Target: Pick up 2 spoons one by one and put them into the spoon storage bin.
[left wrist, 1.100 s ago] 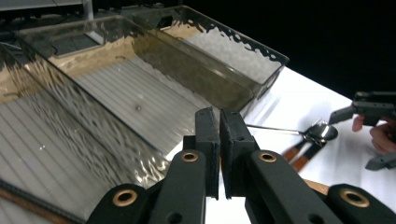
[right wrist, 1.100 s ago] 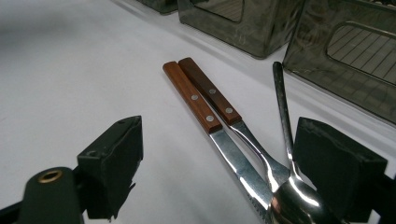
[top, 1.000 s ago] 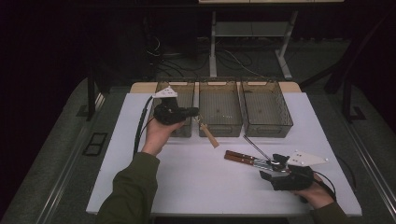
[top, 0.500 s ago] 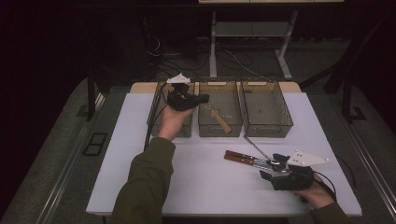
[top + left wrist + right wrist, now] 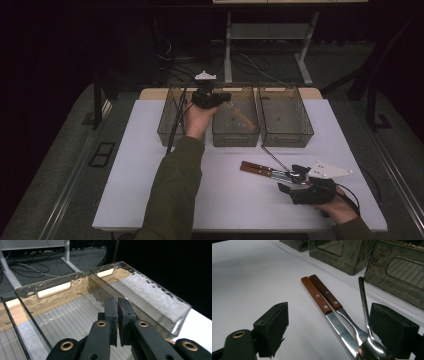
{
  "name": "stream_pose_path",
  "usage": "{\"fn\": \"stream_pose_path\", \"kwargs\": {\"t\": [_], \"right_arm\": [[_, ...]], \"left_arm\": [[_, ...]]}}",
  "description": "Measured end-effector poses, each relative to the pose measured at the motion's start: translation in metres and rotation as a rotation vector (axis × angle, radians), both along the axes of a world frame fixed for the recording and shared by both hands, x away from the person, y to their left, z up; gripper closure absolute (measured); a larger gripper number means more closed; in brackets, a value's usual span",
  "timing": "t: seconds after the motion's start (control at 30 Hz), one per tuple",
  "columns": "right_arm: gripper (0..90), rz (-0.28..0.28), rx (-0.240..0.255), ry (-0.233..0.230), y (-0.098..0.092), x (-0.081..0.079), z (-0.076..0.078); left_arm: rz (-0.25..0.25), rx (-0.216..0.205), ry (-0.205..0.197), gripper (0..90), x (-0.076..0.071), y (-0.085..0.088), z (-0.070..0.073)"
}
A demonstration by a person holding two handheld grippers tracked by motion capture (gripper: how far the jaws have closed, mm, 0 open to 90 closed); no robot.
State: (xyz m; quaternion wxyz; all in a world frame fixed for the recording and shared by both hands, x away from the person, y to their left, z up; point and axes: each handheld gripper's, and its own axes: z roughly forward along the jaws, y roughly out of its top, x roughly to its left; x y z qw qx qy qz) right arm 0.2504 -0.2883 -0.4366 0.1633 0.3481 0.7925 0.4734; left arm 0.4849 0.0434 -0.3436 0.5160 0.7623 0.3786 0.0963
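cutlery sort: left hand-held gripper (image 5: 226, 96), jaws clamped on a wooden-handled utensil (image 5: 241, 118), had carried it from the tabletop (image 5: 145, 165) to over the middle bin (image 5: 235, 136); drop pending. right hand-held gripper (image 5: 329, 330) sat open around knife (image 5: 315, 296), fork (image 5: 325, 293), spoon (image 5: 363, 297).

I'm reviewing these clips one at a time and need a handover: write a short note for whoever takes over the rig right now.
Left gripper: shut on a wooden-handled utensil, held over the middle bin; not released.
Right gripper: open, low on the table, its jaws either side of the cutlery.
On the table: wooden-handled knife, wooden-handled fork, spoon, lying together in front of the bins.
Done: one utensil carried to the bins.
Left: drop it, then sort the knife, fork and spoon.
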Motion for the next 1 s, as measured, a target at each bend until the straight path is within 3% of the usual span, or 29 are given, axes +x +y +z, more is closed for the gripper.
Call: {"fn": "stream_pose_path", "kwargs": {"t": [0.1,0.23,0.5,0.63,0.77,1.0], "right_arm": [[16.5,0.002,-0.001,-0.003,0.0,0.0,0.0],[16.5,0.004,0.005,-0.005,0.0,0.0,0.001],[16.5,0.016,0.003,-0.003,0.002,-0.001,0.001],[16.5,0.017,0.002,-0.005,0.002,0.0,0.001],[16.5,0.017,0.002,-0.005,0.002,0.0,0.001],[16.5,0.02,0.0,-0.001,0.002,-0.001,0.001]], "left_arm": [[0.024,0.008,0.002,86.0,0.003,-0.003,-0.005],[0.052,0.063,-0.007,86.0,0.004,-0.009,-0.011],[0.057,0.178,-0.005,85.9,0.005,-0.019,-0.023],[0.056,0.204,0.02,85.8,0.006,-0.023,-0.029],[0.033,0.201,0.043,84.3,0.006,-0.026,-0.032],[0.039,0.193,0.023,75.0,0.004,-0.023,-0.028]]}}
